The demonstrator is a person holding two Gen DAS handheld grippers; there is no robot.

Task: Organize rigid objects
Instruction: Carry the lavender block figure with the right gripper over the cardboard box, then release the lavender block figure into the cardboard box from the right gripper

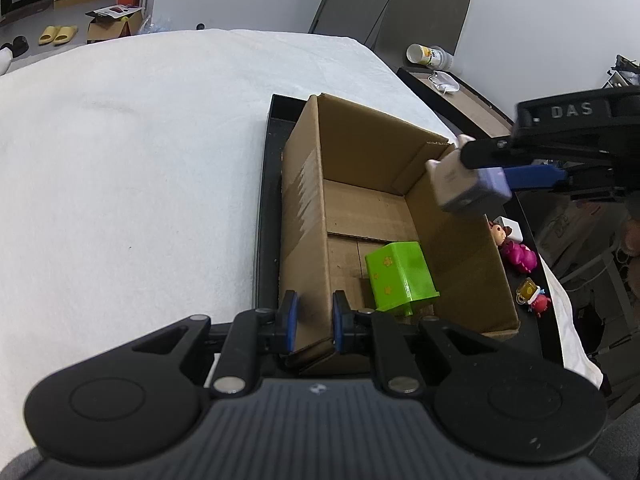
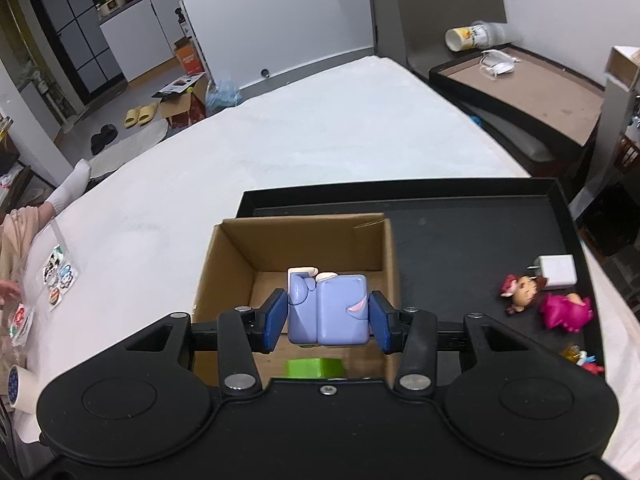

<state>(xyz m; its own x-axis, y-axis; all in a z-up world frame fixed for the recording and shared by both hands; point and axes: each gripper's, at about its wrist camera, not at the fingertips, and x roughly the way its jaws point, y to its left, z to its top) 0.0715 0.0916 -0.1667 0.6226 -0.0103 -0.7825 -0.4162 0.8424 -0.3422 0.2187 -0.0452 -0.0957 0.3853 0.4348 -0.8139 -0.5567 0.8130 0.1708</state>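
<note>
Two claws engaged | left claw (image 1: 313, 320) clamps cardboard box (image 1: 360, 168) wall | right claw (image 2: 328, 316) grips blue toy (image 2: 328, 308) | advise release low, clear of green block (image 1: 400, 276).

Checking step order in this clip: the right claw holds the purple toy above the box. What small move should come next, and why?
Probably lower it a little and open: the right claw grips the purple toy over the box, clear of the green block.

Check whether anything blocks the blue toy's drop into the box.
Nothing visible does. The blue toy hangs over the open box; only the green block lies inside at the near end, leaving bare floor.
</note>
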